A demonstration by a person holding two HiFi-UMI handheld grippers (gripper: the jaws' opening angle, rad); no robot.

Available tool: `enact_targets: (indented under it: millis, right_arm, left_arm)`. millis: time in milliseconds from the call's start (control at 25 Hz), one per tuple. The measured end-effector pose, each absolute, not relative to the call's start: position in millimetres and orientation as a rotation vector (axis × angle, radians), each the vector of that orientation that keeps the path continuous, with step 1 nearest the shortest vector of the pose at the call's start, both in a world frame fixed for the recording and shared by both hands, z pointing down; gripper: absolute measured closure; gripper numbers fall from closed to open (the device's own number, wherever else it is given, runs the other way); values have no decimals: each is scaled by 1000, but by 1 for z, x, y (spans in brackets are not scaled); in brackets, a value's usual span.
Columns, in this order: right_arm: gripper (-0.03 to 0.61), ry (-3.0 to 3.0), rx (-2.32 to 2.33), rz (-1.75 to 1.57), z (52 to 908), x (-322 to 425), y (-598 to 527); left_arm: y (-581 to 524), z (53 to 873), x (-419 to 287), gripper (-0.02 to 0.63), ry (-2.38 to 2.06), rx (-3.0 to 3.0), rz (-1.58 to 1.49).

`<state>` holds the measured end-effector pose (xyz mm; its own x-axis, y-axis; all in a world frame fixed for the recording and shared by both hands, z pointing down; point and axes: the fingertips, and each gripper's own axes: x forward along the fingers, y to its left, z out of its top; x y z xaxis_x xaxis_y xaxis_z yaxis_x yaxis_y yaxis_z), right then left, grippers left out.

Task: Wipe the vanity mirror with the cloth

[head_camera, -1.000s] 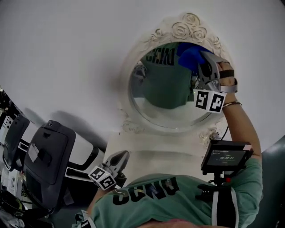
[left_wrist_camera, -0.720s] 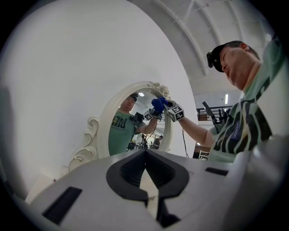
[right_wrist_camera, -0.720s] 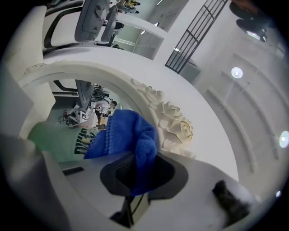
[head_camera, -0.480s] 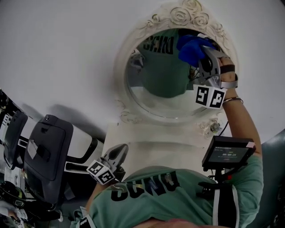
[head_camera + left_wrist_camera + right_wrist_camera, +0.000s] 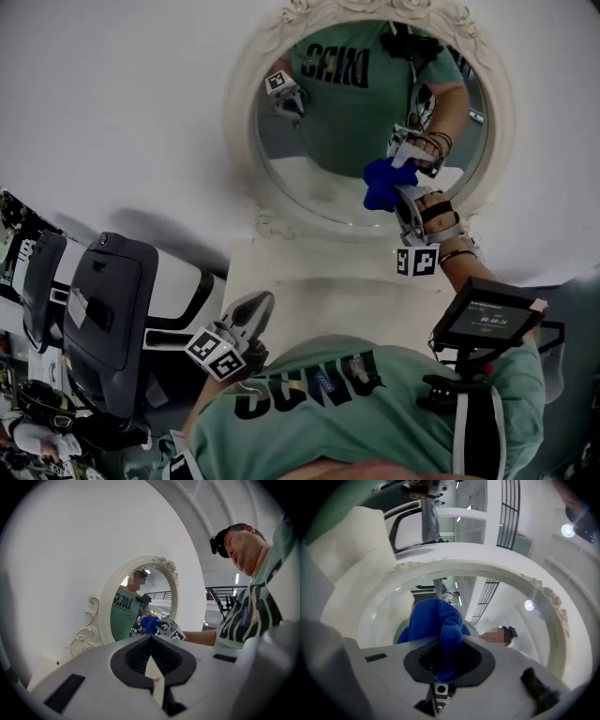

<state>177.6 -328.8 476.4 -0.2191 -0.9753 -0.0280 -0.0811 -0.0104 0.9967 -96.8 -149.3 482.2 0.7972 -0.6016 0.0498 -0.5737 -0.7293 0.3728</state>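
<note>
Cut off: top ornament of the vanity mirror (image 5: 337, 141) lost past the upper edge of the head view; lower right stretch of the oval frame covered by the right gripper (image 5: 401, 197) and the forearm (image 5: 459, 258).
Hidden: tips of the right jaws buried in the cloth (image 5: 381, 183); part of the glass blocked by that same wad in the right gripper view.
Hard to make out: clutter at the far left edge, beyond a dark grey machine (image 5: 98, 319).
Cloth: deep blue, fluffy, bunched into a wad, with one fold drawn down between the pads.
Cloth position: against the lower right part of the glass, just above the bottom rim, meeting its own reflection there.
Right claw: clamped on the cloth.
Left claw: left gripper (image 5: 251, 314) low near the chest, over the white tabletop (image 5: 281, 281), well apart from the mirror; jaws pressed together at the tips, nothing between them.
Mirror: white carved frame, upright against a white wall (image 5: 122, 112), green shirt reflected in the glass.
</note>
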Motion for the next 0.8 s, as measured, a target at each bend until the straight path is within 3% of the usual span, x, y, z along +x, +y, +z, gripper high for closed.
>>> enact_targets:
  millis: [160, 400, 640, 800]
  right_arm:
    - [530, -1434, 967, -1275, 582, 182, -319]
    - [531, -1481, 827, -1149, 656, 183, -318]
    - [530, -1529, 746, -954, 656, 178, -319]
    - [529, -1580, 821, -1092, 582, 157, -301]
  left_arm:
    - [-143, 477, -97, 604, -906, 2613, -93]
    - [-140, 473, -98, 604, -915, 2620, -100]
    - [-142, 471, -104, 606, -928, 2623, -135]
    - [-138, 470, -104, 605, -919, 2623, -159]
